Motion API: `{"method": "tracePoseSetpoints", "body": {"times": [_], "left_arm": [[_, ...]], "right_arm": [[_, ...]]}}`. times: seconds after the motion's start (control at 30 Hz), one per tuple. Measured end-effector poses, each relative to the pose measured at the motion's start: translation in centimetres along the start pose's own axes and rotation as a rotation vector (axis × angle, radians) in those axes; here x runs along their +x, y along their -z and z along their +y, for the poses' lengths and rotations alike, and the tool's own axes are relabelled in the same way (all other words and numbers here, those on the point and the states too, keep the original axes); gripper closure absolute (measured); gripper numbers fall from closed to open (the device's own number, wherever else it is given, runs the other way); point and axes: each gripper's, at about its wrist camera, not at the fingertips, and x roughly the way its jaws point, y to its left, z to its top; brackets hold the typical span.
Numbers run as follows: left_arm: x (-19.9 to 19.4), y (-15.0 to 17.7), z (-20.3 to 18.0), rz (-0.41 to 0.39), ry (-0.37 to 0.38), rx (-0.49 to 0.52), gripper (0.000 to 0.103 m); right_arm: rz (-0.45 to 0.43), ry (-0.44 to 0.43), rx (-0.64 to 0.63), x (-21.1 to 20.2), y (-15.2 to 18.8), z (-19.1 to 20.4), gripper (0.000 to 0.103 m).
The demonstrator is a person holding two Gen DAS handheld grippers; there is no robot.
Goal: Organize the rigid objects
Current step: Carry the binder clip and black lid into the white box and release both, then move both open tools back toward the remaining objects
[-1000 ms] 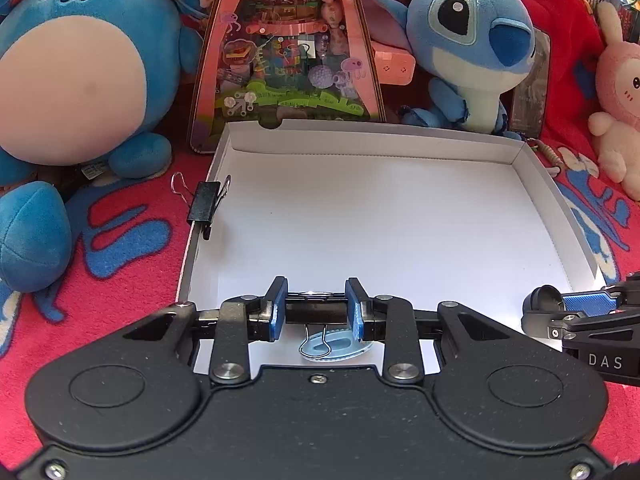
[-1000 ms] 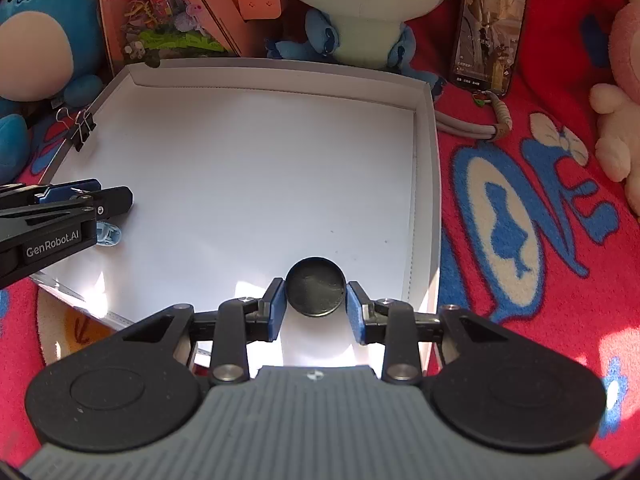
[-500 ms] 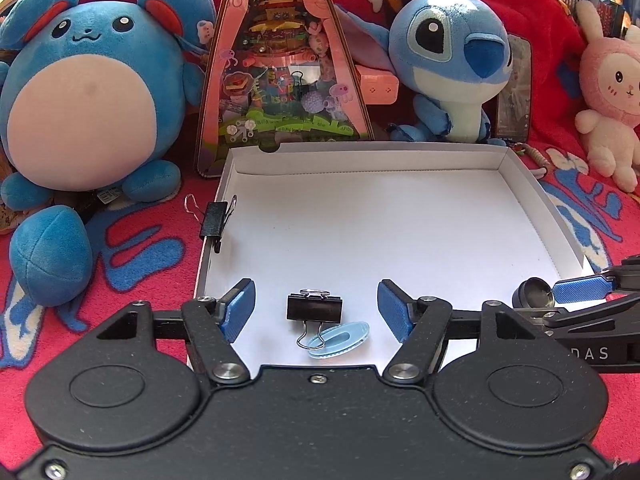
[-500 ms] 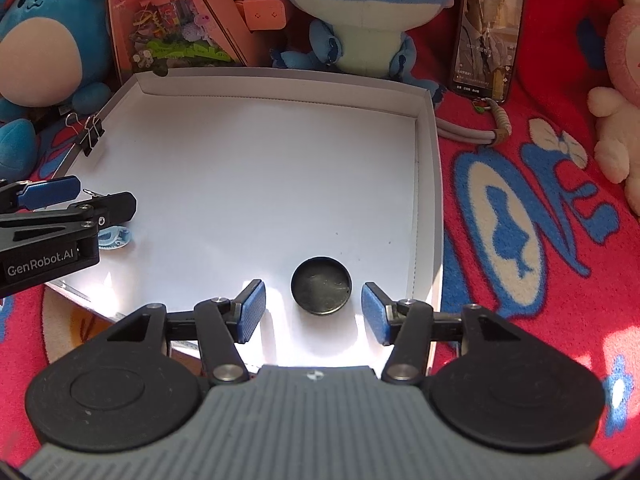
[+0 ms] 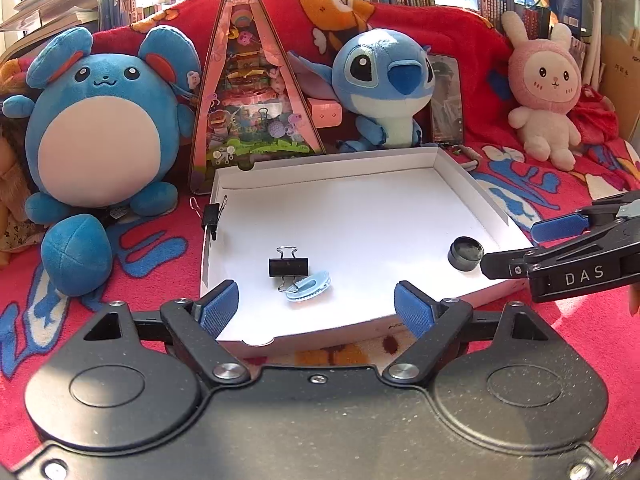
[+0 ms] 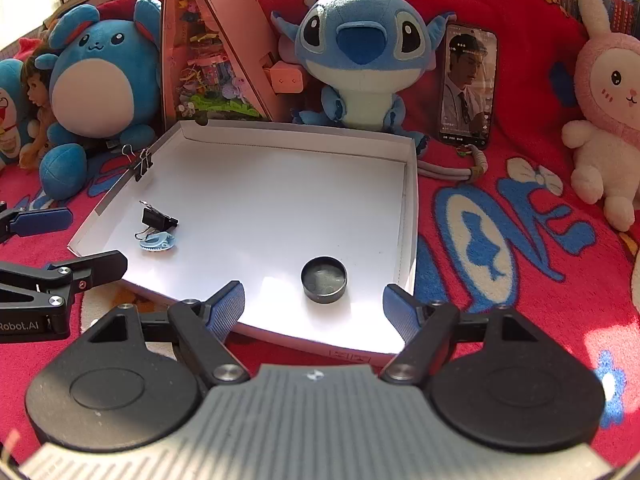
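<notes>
A black binder clip lies on the floor of the shallow white box, near its front left corner, one wire handle raised. A light blue plastic clip lies touching it on the near side. A small round black tin sits on the box floor near the front right corner, well apart from the two clips. A second binder clip is clamped upright on the box's left wall.

The left gripper hangs over the front edge of the box with its jaws opening; nothing is between its blue pads, and the binder clip lies beyond them, untouched. The right gripper hangs over the front right of the box, jaws likewise opening, with the tin just ahead of the pads and clear of both.

The box rests on a red patterned blanket. Behind it stand a round blue plush toy, a pink triangular toy box, a blue big-eared plush toy, a phone propped upright, and a pink rabbit plush toy.
</notes>
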Motion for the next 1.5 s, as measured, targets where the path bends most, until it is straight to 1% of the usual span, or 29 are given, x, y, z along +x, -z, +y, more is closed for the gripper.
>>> {"method": "tracePoseSetpoints", "body": {"times": [0.13, 0.27, 0.4, 0.5, 0.87, 1.0, 1.1, 1.3, 1.4, 1.5], "left_arm": [[-1.8, 1.8, -0.5, -0.003, 0.039, 0.001, 0.018], [-3.1, 3.6, -1.0, -0.004, 0.063, 0.002, 0.018], [-4.5, 5.7, -1.7, 0.007, 0.071, 0.03, 0.018], [-5.4, 6.9, -1.9, 0.009, 0.08, 0.021, 0.018], [-7.6, 10.8, -3.1, 0.019, 0.115, 0.009, 0.018], [-8.2, 12.3, -3.5, 0.009, 0.113, 0.013, 0.018], [-8.4, 13.4, -3.6, 0.017, 0.115, 0.011, 0.019], [-8.4, 14.9, -3.1, 0.041, 0.121, -0.021, 0.031], [-8.5, 15.2, -3.0, 0.033, 0.115, -0.021, 0.036], [-8.6, 15.4, -3.1, 0.02, 0.104, -0.006, 0.044]], "right_arm": [[-0.064, -0.003, -0.031, -2.0, 2.0, 0.2, 0.017], [-0.113, -0.024, -0.058, -3.8, 4.1, 0.6, 0.017], [-0.135, -0.044, -0.091, -5.2, 6.1, 1.0, 0.017], [-0.148, -0.057, -0.111, -6.2, 7.7, 1.2, 0.017], [-0.199, -0.087, -0.152, -8.0, 12.4, 2.1, 0.017], [-0.23, -0.066, -0.161, -8.0, 14.0, 2.3, 0.017], [-0.242, -0.045, -0.173, -7.7, 15.3, 2.5, 0.016], [-0.263, -0.05, -0.173, -7.6, 17.2, 2.4, 0.016], [-0.279, -0.054, -0.174, -7.9, 17.5, 2.5, 0.016], [-0.286, -0.044, -0.194, -7.9, 17.8, 2.8, 0.016]]}}
